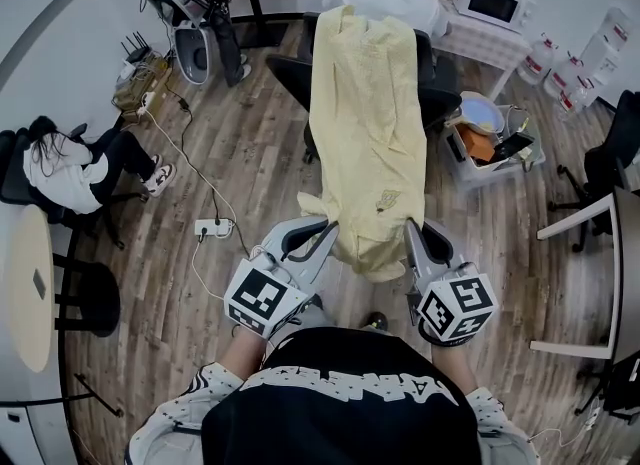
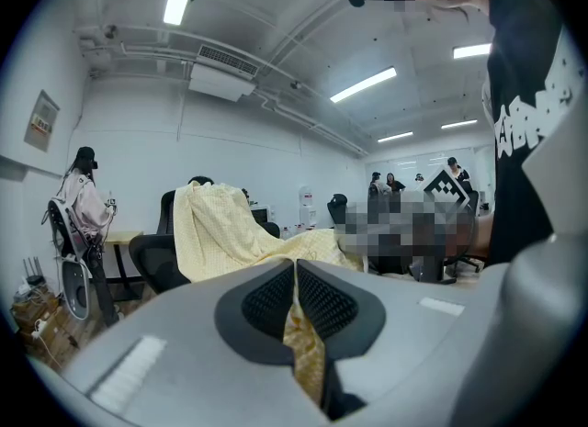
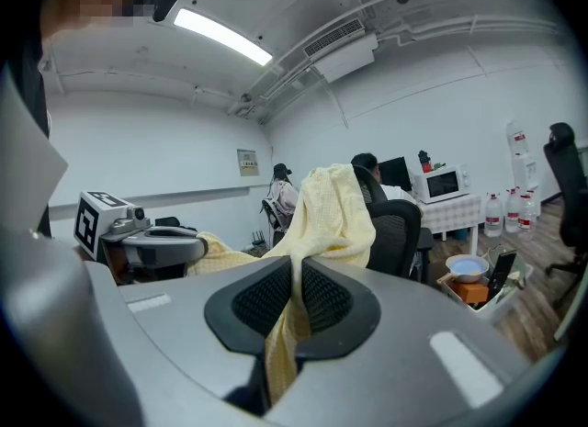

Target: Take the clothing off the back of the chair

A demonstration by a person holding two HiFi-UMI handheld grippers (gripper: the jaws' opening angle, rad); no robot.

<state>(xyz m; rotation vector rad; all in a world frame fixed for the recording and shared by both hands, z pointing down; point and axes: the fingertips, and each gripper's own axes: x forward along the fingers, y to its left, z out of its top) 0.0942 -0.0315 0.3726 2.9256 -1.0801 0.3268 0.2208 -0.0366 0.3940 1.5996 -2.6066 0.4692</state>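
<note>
Evidently the yellow garment (image 1: 365, 123) hangs over the back of the black chair (image 1: 434, 71) in the middle of the room. Its far end is draped on top of the backrest, and its near end is stretched out towards the person with the grippers.

To the right of the chair a clear plastic bin (image 1: 487, 172) stands on the wooden floor. In it lie a pale round bowl (image 1: 482, 113), something orange (image 1: 478, 145) and a dark flat object (image 1: 513, 143) leaning at the bin's right side. At the far left, near the wall, a cardboard box (image 1: 140, 88) holds cables and a black device with upright antennas (image 1: 134, 49). A row of water bottles (image 1: 572, 85) stands far right, next to a table with a microwave (image 1: 490, 1).

The left gripper (image 1: 325, 228) is clamped on the near left corner of the garment. In the left gripper view (image 2: 296, 274) its ribbed pads stand almost together, with only a thin fold of yellow cloth pinched between them. The right gripper (image 1: 412, 228) is clamped on the near right corner. In the right gripper view (image 3: 299, 274) its jaws stand at a narrow gap filled by a thicker bunch of the cloth, which runs down between the pads. Both grippers point nearly level towards the chair, and the cloth spans between them.

A white power strip (image 1: 212, 226) lies on the floor to the left of the left gripper.
</note>
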